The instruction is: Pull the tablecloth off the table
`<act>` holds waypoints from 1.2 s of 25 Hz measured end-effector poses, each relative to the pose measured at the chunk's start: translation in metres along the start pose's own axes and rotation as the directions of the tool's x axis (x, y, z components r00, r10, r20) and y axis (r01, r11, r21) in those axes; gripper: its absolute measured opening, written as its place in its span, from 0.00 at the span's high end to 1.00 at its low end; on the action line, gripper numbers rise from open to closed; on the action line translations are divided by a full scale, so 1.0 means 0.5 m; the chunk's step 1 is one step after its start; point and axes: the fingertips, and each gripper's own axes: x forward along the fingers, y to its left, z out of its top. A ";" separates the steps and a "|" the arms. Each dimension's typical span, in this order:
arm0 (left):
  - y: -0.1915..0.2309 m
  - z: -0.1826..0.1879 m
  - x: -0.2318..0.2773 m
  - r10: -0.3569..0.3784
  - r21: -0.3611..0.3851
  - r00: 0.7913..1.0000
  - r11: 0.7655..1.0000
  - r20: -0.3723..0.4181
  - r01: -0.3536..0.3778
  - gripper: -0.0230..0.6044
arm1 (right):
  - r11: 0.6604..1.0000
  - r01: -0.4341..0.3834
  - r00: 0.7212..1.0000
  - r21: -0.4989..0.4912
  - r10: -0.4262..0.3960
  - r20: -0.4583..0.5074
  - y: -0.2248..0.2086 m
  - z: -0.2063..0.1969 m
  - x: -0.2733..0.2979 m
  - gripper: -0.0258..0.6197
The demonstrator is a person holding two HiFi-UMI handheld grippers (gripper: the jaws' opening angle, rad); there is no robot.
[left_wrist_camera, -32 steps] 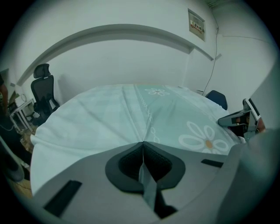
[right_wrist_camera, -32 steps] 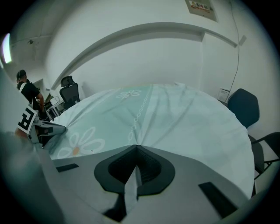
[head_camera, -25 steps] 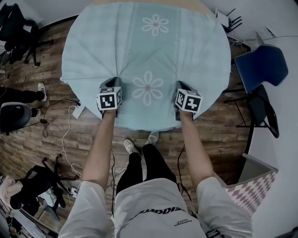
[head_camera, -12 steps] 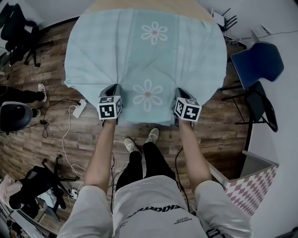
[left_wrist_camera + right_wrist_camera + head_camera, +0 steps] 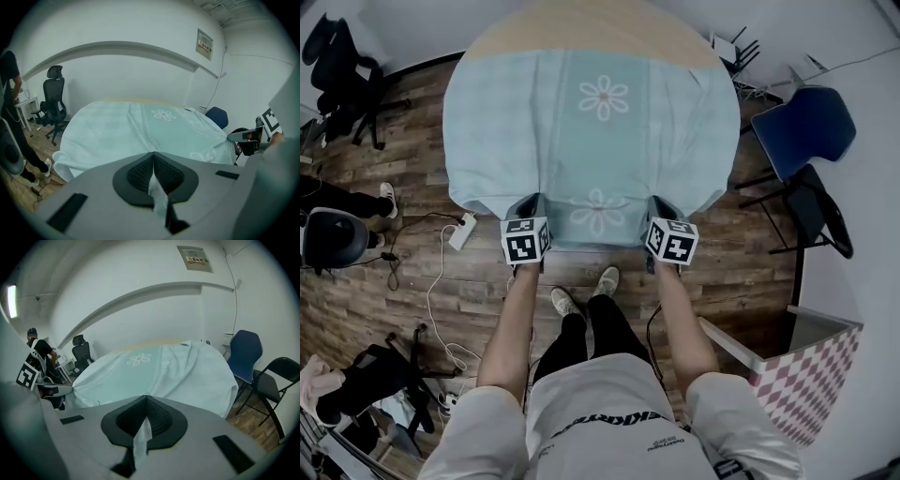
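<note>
A pale blue tablecloth (image 5: pixel 591 131) with white flowers covers most of a round wooden table (image 5: pixel 591 28), whose bare far edge shows as a tan strip. Its near hem hangs over the table's front edge. My left gripper (image 5: pixel 527 217) is shut on the near hem at the left, a strip of cloth pinched between its pads (image 5: pixel 153 185). My right gripper (image 5: pixel 667 217) is shut on the hem at the right, cloth likewise caught between its pads (image 5: pixel 140 437). The tablecloth (image 5: pixel 140 131) stretches away from both grippers; from the right gripper view the tablecloth (image 5: pixel 154 371) drapes over the table's side.
A blue chair (image 5: pixel 806 127) and a black folding chair (image 5: pixel 820 211) stand right of the table. Office chairs (image 5: pixel 342 66) are at the left, with a power strip (image 5: pixel 459 230) and cables on the wood floor. A checkered box (image 5: pixel 806 375) sits at lower right. A person stands at the left.
Both grippers have moved back toward me with the hem, dragging the cloth. More bare wood shows at the table's far edge, and the near flower now hangs over the front edge.
</note>
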 end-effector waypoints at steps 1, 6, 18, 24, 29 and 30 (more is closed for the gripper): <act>-0.005 -0.004 -0.012 -0.001 0.004 1.000 1.000 0.003 0.001 0.94 | 1.000 -0.001 1.000 0.002 0.001 0.004 0.003 -0.003 -0.012 0.91; -0.034 -0.026 -0.081 -0.017 0.021 1.000 1.000 0.012 0.016 0.94 | 1.000 -0.010 1.000 0.016 0.010 0.015 0.018 -0.036 -0.075 0.91; -0.104 -0.030 -0.263 -0.060 0.150 0.994 0.988 0.094 0.046 0.94 | 0.998 -0.052 0.996 -0.026 0.053 0.073 0.104 -0.092 -0.247 0.91; -0.159 -0.011 -0.348 -0.092 0.194 0.983 0.979 0.161 0.060 0.94 | 0.995 -0.062 0.991 -0.081 0.071 0.115 0.145 -0.085 -0.328 0.91; -0.190 0.007 -0.425 -0.121 0.203 0.968 0.976 0.221 0.076 0.94 | 0.994 -0.073 0.982 -0.079 0.086 0.166 0.164 -0.080 -0.400 0.91; -0.193 0.015 -0.440 -0.126 0.206 0.964 0.975 0.236 0.078 0.94 | 0.994 -0.076 0.980 -0.075 0.088 0.179 0.168 -0.077 -0.414 0.91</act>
